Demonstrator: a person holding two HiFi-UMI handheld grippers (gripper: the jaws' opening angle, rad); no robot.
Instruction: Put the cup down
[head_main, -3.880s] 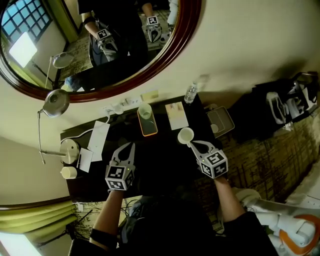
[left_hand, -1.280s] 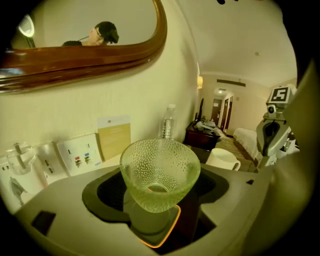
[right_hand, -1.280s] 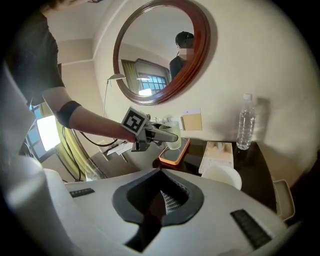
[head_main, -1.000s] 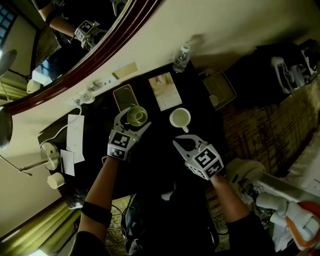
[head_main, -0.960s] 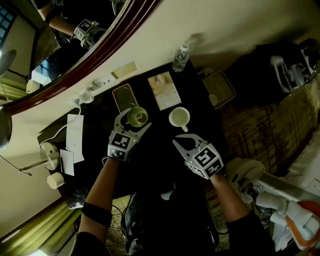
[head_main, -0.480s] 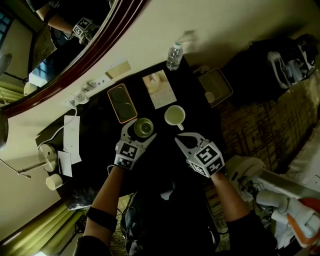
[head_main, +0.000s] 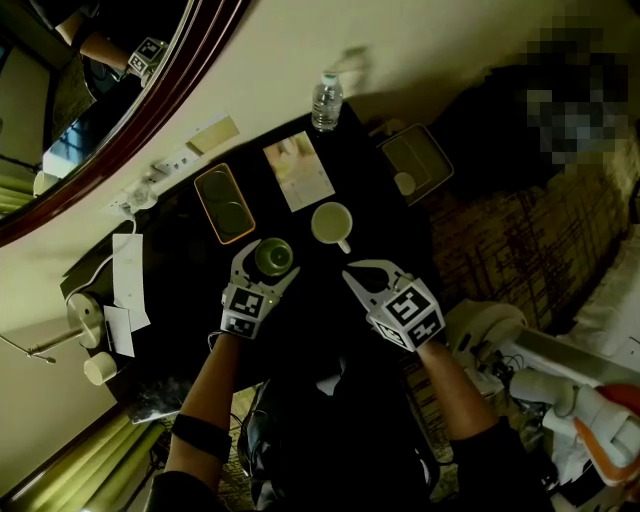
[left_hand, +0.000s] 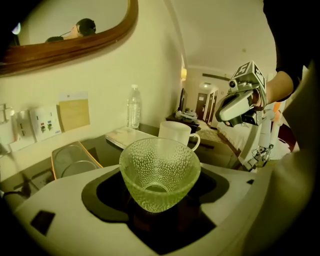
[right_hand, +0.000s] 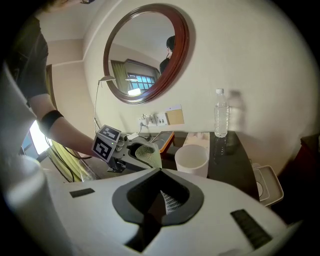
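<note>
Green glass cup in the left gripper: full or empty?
Empty. The green glass cup stands upright; the left gripper view shows a bare bottom, no liquid.

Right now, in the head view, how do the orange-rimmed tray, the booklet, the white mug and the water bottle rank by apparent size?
1. Orange-rimmed tray and booklet: about alike, not ranked.
2. White mug and water bottle: too close to rank; the bottle is foreshortened from above.

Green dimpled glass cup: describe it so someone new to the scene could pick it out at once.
Find the dark table below the wood-framed oval mirror. Over its middle, the left tongs grip a handleless green dimpled glass cup. The plain white mug beside it is opaque and has a handle.
</note>
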